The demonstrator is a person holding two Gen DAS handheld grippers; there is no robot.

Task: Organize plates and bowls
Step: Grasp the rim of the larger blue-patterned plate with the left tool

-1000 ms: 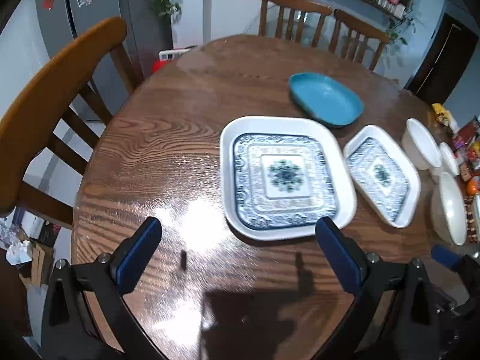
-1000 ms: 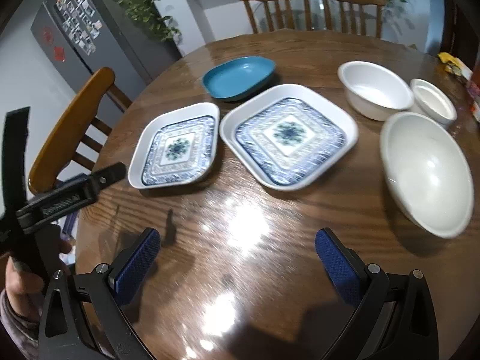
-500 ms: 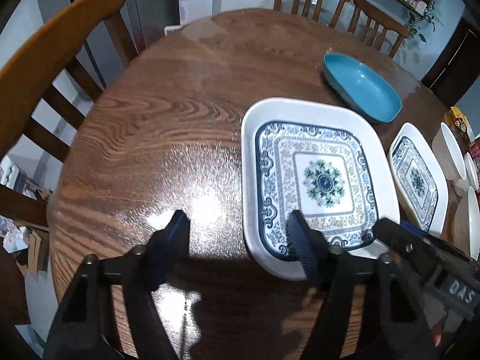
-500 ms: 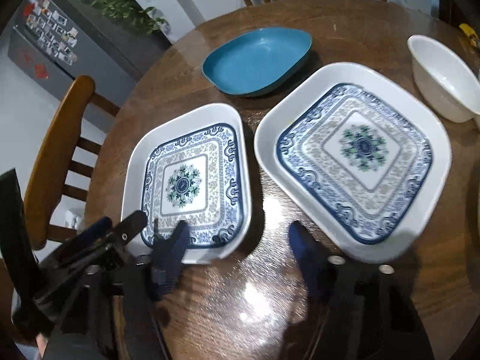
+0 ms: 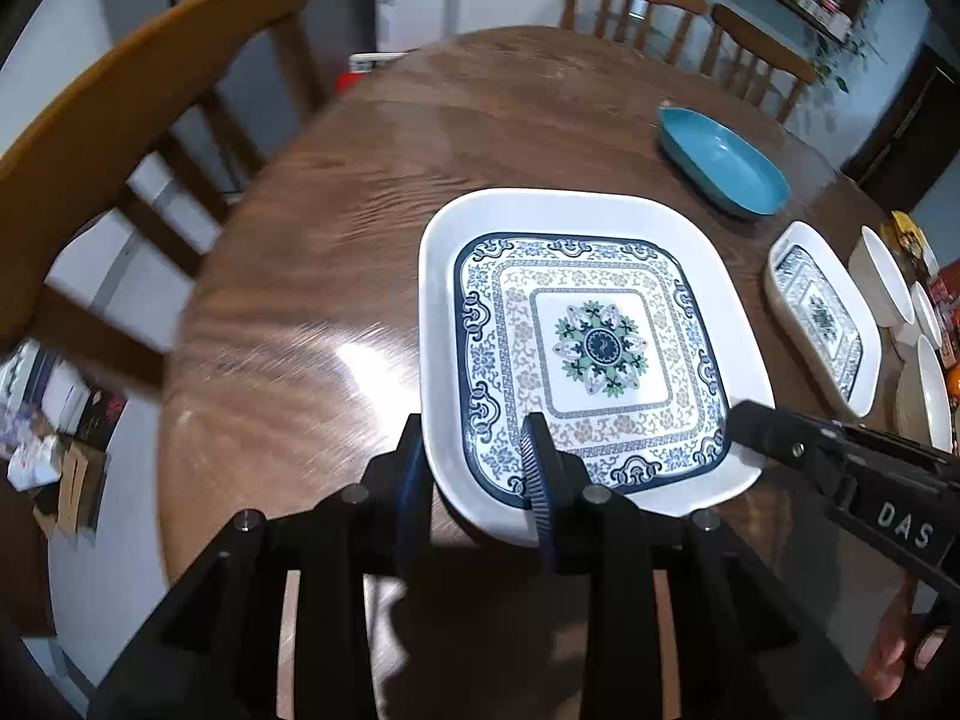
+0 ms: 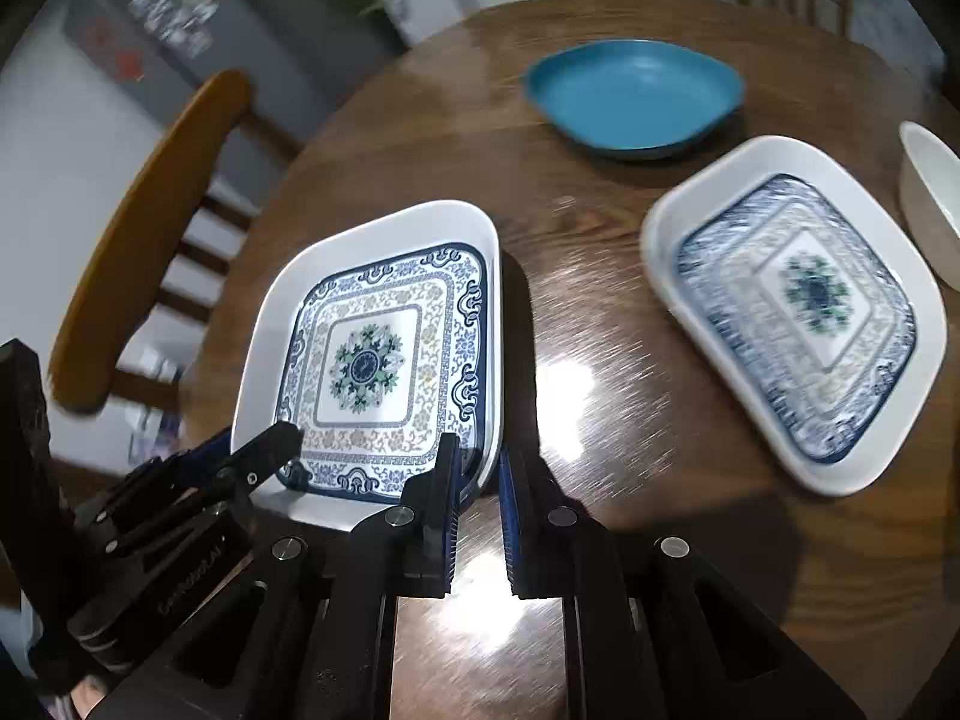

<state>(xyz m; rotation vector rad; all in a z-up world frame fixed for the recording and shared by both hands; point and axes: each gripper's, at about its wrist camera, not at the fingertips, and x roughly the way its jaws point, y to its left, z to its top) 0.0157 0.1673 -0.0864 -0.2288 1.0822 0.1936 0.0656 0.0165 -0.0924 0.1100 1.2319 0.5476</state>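
Note:
A square white plate with a blue pattern (image 5: 591, 348) lies near me on the round wooden table (image 5: 312, 276). My left gripper (image 5: 474, 474) is shut on its near left rim. My right gripper (image 6: 480, 501) is shut on the plate's near right corner (image 6: 384, 354), and it shows at the right of the left wrist view (image 5: 840, 468). A second patterned square plate (image 6: 798, 312) lies to the right. A blue oval dish (image 6: 633, 96) sits behind them. White bowls (image 5: 888, 282) stand at the far right.
Wooden chairs stand at the left (image 5: 120, 138) and at the far side (image 5: 636, 0). A grey fridge (image 6: 162, 6) with photos stands beyond the table. Snack packets (image 5: 945, 324) lie by the bowls at the right edge.
Both grippers have moved in to the near patterned plate and closed on its near rim, the left on the left side and the right on the right corner.

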